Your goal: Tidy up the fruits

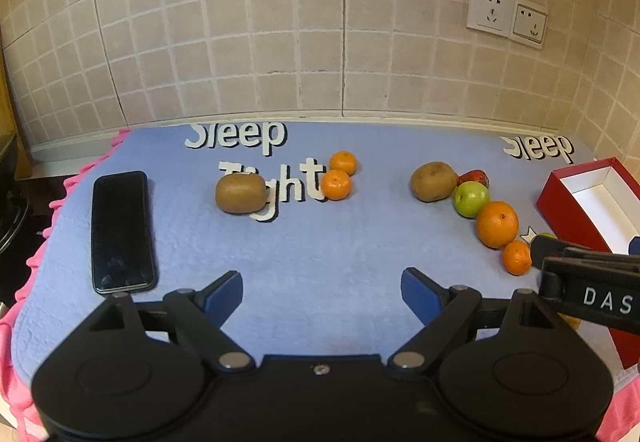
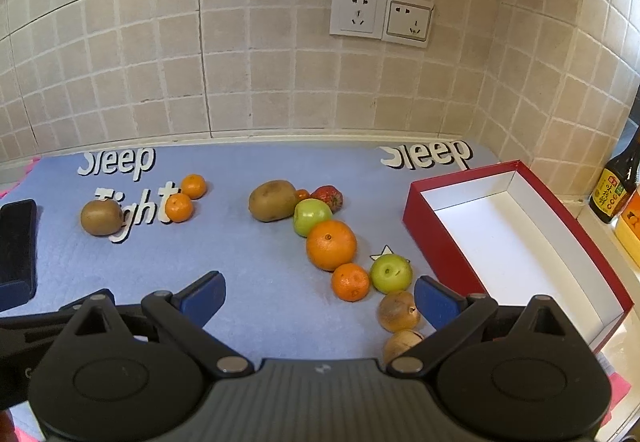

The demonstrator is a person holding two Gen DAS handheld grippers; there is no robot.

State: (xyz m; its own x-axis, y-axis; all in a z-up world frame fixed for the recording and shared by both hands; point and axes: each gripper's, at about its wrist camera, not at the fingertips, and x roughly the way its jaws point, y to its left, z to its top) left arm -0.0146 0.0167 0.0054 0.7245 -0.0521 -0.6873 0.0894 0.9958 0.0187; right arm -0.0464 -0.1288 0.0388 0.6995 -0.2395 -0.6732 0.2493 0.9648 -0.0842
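Observation:
Fruits lie on a blue mat [image 2: 260,274]. In the right wrist view a kiwi [image 2: 101,217] and two mandarins [image 2: 179,207] sit at the left. A second kiwi [image 2: 272,200], a strawberry [image 2: 328,197], a green apple [image 2: 311,217], a large orange [image 2: 331,245], a mandarin [image 2: 350,282], another green apple [image 2: 391,273] and two brown fruits [image 2: 398,310] run toward an empty red box [image 2: 440,254]. My right gripper [image 2: 320,298] is open and empty, near the brown fruits. My left gripper [image 1: 322,296] is open and empty above the mat [image 1: 320,242].
A black phone [image 1: 120,232] lies at the mat's left side. A tiled wall with two sockets [image 2: 380,15] stands behind. Sauce bottles [image 2: 614,181] stand right of the box. The right gripper's body [image 1: 592,290] shows at the right of the left wrist view.

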